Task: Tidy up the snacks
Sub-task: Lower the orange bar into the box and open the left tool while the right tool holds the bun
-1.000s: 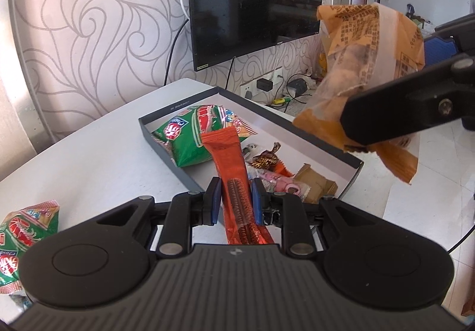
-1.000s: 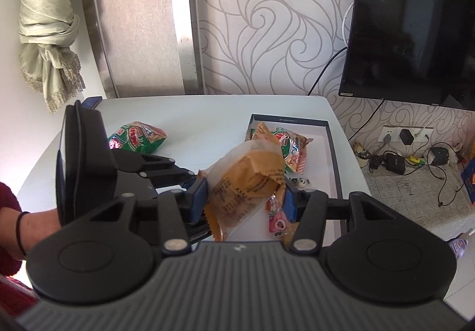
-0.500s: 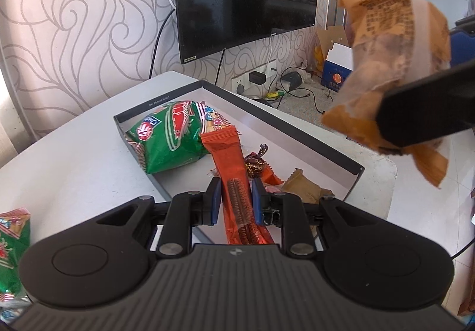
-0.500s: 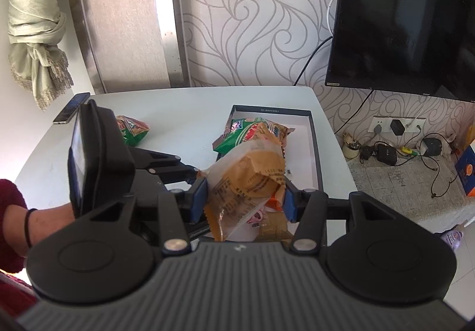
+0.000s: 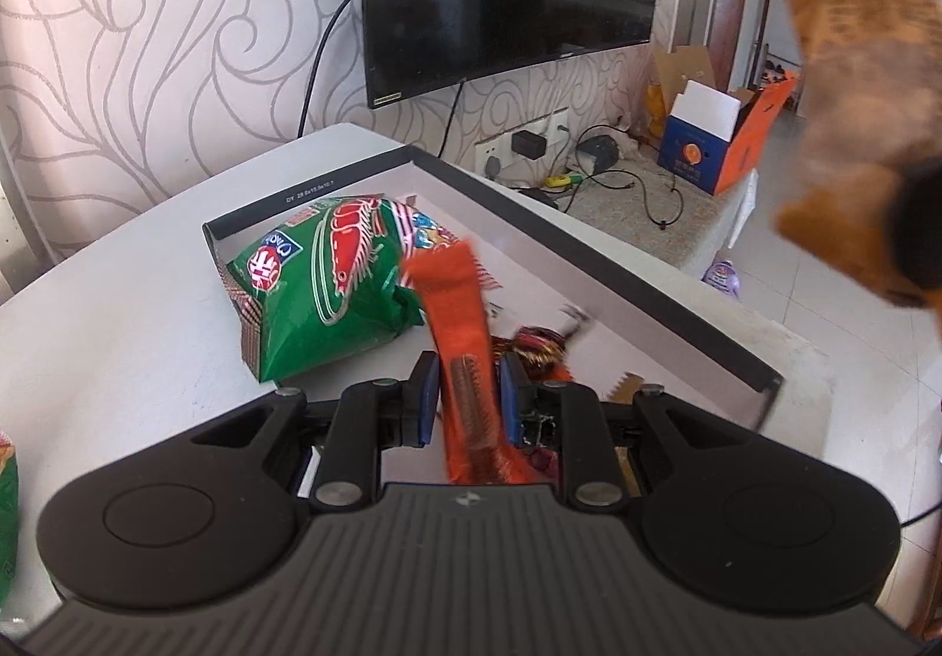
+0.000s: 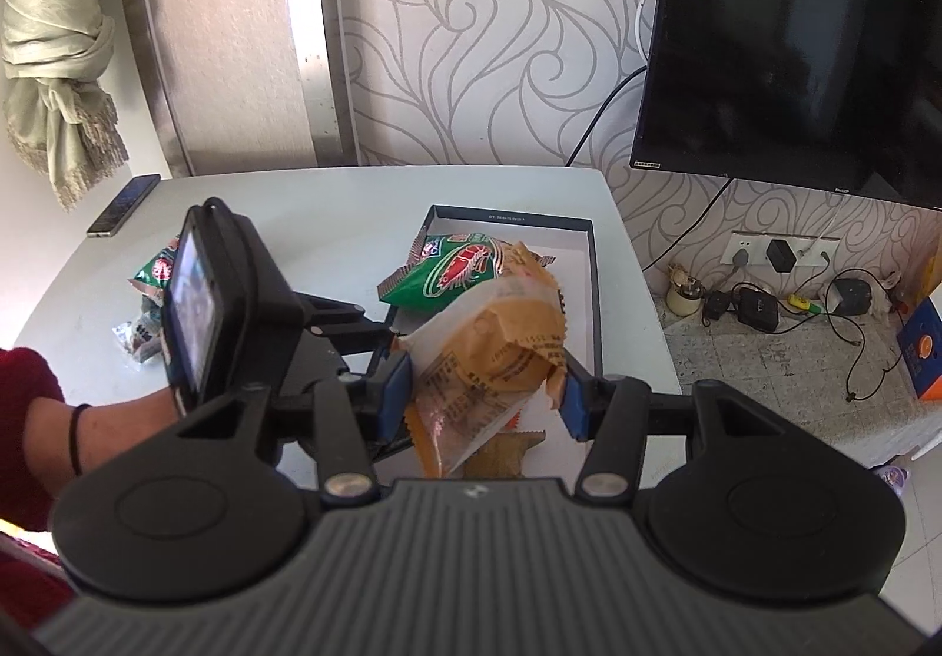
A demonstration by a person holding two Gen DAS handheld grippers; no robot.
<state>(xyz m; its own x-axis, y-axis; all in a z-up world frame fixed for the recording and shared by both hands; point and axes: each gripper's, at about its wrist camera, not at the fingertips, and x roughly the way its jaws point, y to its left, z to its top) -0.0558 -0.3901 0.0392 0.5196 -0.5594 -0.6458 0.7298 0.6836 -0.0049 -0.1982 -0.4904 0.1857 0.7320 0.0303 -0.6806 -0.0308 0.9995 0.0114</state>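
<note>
My left gripper (image 5: 469, 400) is clamped on a long orange snack bar (image 5: 462, 355), its blue pads pressing both sides of the wrapper, and the bar slants up and forward over the near end of the dark-rimmed tray (image 5: 594, 267). My right gripper (image 6: 486, 400) squeezes a crumpled orange-and-clear snack packet (image 6: 491, 355) between its pads and holds it in the air above the tray (image 6: 594, 302); seen from the left wrist that same packet (image 5: 853, 85) looms blurred at the upper right. Just under the held bar, small wrapped candies (image 5: 539, 350) lie on the tray floor, with a tan zigzag-edged wrapper (image 5: 627, 384) beside them. Further in, a green shrimp-chip bag (image 5: 329, 285) sits in the tray, its lower corner hanging over the left rim onto the white table (image 5: 118, 338). From the right wrist, a second green bag (image 6: 154, 270) and a small packet (image 6: 138, 341) lie on the table to the left, well apart from the tray, and a phone (image 6: 123, 204) rests near the far left edge. Beyond the table hangs a black television (image 6: 795, 37) on patterned wallpaper.
</note>
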